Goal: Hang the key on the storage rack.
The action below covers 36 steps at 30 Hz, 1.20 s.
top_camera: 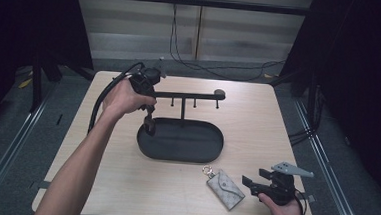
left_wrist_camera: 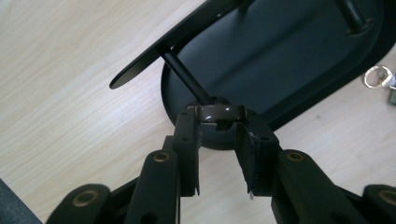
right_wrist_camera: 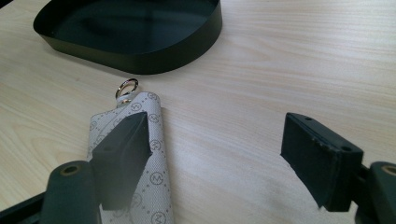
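Over the black oval tray (top_camera: 210, 154) on the counter (top_camera: 248, 121), the left claw (left_wrist_camera: 218, 122) grips a glossy brown piece (left_wrist_camera: 219, 113), clearest from its own camera. Near the front edge, the right claw (right_wrist_camera: 219, 154) gapes around bare wood, one jaw overlapping the monogrammed key pouch (right_wrist_camera: 154, 163)

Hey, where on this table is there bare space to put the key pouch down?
The table is bare right of the tray, out to the right edge, and along the front left corner. It is crowded around the stand with the left gripper, and at the front right by the key pouch and right gripper.
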{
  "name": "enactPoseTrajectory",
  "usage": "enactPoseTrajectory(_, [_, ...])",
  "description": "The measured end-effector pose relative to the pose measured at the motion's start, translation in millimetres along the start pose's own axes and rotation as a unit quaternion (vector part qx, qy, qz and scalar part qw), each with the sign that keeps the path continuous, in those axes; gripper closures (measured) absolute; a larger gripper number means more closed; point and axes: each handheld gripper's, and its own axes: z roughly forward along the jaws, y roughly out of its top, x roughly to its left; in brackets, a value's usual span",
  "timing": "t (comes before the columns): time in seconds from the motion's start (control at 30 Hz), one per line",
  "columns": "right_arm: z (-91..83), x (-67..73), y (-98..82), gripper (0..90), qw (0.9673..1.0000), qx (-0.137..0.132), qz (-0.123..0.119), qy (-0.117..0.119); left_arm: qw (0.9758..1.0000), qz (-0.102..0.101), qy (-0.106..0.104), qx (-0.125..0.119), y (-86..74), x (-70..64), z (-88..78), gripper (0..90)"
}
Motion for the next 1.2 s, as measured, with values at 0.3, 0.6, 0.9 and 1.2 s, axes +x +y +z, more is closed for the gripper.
enactPoseTrajectory(0.3, [0.8, 0.6, 0.3, 23.6, 1.0000, 0.003, -0.003, 0.001, 0.9997, -0.018, -0.004, -0.018, 1.3, 4.0, 1.2, 70.4])
enactPoseTrajectory(0.6, [1.1, 0.9, 0.4, 23.6, 1.0000, 0.003, -0.003, 0.002, 0.9994, -0.022, -0.011, -0.024, -1.2, 1.1, -2.2, 55.8])
enactPoseTrajectory(0.9, [1.9, -0.1, 1.0, 23.6, 1.0000, 0.006, 0.003, 0.004, 0.9984, -0.033, -0.023, -0.041, -10.9, 7.3, 1.8, 38.8])
enactPoseTrajectory(1.2, [2.0, -0.4, 0.9, 23.5, 1.0000, 0.005, 0.002, 0.004, 0.9941, -0.040, -0.044, -0.091, -33.6, 20.0, 3.3, 27.2])
